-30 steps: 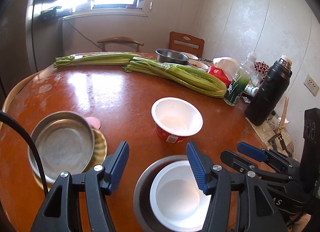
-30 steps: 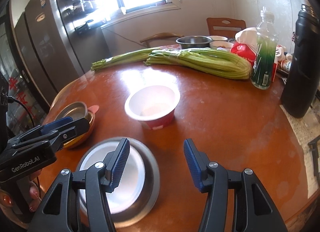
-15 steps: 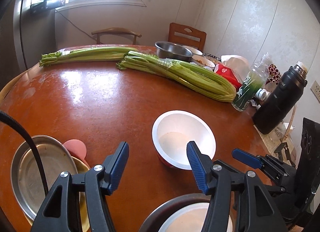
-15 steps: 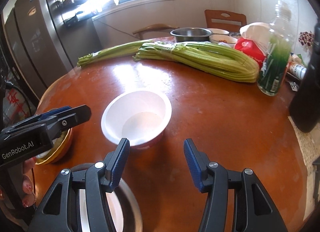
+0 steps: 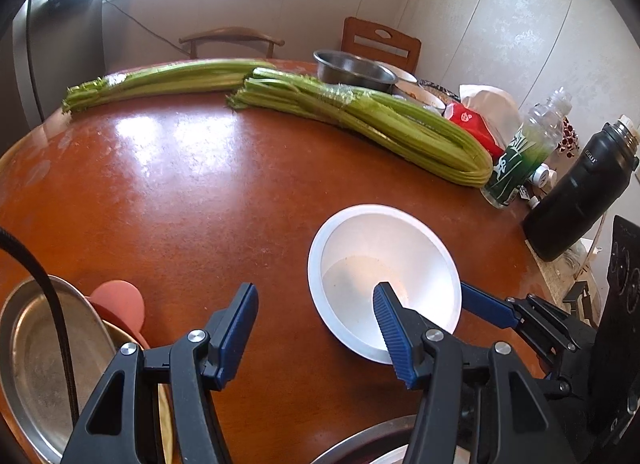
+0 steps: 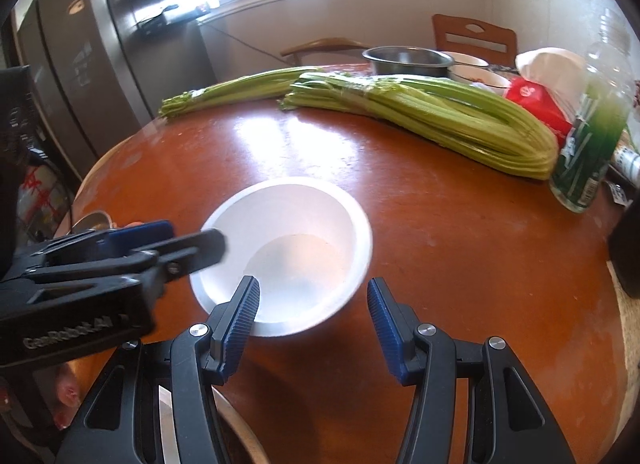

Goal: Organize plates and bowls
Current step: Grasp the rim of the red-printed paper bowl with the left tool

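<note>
The round reddish-brown wooden table (image 5: pixel 168 191) lies bare across its middle and left part, giving a wide lane from the near edge toward the far edge. Two long bundles of green celery stalks (image 5: pixel 360 123) bar the far edge, with a round steel basin (image 5: pixel 354 69) behind them. Along the right edge stand a clear plastic bottle of green liquid (image 5: pixel 520 155) and a tall black thermos flask (image 5: pixel 580 199), close together. A white plastic bowl (image 6: pixel 288 248) sits right of centre near the front. At the near left edge a shallow steel plate (image 5: pixel 28 360) and a pink spoon-like piece (image 5: pixel 118 302) narrow the passage.
</note>
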Tool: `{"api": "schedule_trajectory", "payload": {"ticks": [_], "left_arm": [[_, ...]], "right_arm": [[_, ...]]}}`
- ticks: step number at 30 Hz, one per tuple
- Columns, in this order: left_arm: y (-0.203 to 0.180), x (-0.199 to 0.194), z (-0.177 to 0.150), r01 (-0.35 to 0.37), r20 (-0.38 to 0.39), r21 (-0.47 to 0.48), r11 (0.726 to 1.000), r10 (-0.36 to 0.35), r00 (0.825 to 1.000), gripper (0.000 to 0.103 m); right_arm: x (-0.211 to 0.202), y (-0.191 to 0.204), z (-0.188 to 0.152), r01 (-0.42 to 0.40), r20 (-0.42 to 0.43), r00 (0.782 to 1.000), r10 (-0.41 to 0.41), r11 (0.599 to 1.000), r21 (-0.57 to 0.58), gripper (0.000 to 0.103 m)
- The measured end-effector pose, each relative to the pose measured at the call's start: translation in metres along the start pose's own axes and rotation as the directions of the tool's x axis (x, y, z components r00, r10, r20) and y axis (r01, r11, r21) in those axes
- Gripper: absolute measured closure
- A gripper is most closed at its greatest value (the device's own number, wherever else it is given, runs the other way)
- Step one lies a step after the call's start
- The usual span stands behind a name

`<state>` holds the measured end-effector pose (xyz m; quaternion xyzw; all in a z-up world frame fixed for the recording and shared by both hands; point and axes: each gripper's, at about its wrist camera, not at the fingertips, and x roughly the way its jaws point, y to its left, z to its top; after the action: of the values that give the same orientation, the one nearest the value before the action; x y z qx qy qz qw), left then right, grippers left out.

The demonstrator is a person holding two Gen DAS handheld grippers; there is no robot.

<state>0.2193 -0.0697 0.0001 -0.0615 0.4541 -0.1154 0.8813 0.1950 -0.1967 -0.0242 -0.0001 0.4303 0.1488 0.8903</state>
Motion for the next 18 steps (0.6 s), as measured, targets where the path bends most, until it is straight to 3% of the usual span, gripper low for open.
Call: {"api": "schedule_trajectory", "payload": {"ticks": [13, 18], "left_arm": [[0.008, 0.022, 0.002, 0.096, -0.068, -0.057, 0.994, -0.100, 0.993, 0.044], [0.003, 0.020, 0.000, 0.115, -0.075, -0.031, 0.993, -0.117, 0.990, 0.044]], "right_arm": [[0.005, 0.014, -0.005, -0.040, -0.005, 0.999, 0.040, 0.998, -0.042, 0.045], [0.002, 0.023, -0.006, -0.051, 0.002, 0.999, 0.051, 0.996, -0.067, 0.045]]}}
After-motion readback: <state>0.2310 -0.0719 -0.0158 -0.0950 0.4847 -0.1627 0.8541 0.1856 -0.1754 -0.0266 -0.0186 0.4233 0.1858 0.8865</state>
